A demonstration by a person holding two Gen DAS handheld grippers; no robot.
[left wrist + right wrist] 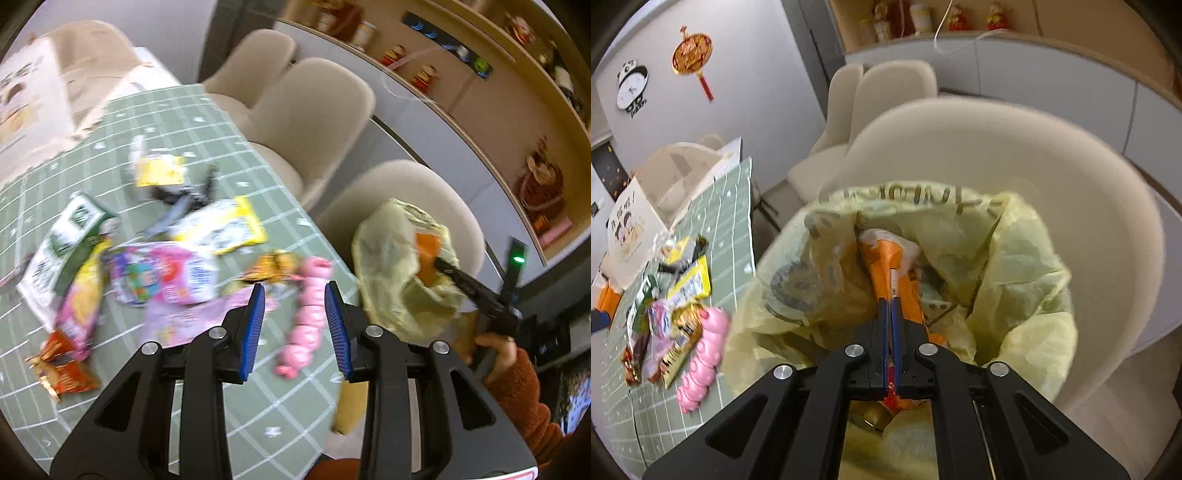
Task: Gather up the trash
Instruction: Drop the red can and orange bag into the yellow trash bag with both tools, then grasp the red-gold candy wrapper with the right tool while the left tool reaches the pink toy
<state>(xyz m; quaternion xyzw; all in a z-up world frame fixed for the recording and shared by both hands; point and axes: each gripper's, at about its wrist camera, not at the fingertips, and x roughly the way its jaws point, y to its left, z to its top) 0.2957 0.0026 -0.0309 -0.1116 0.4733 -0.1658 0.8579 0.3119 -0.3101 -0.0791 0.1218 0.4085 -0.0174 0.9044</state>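
Observation:
A yellow trash bag (pixel 1015 266) hangs open beside the table; it also shows in the left wrist view (pixel 391 273). My right gripper (pixel 889 306) is shut on an orange wrapper (pixel 886 258) inside the bag's mouth; in the left wrist view the right gripper (pixel 439 263) shows there with the orange wrapper (pixel 428 247). My left gripper (pixel 294 295) is open and empty above the table, with a pink segmented wrapper (pixel 308 317) between its fingers' line of sight. Several snack wrappers (pixel 166 273) lie scattered on the green checked tablecloth (pixel 280 406).
Beige chairs (pixel 314 110) stand along the table's right side; one (pixel 997 155) is right behind the bag. A white paper bag (pixel 33 96) stands at the table's far left. A curved shelf with figurines (pixel 424 77) lines the wall.

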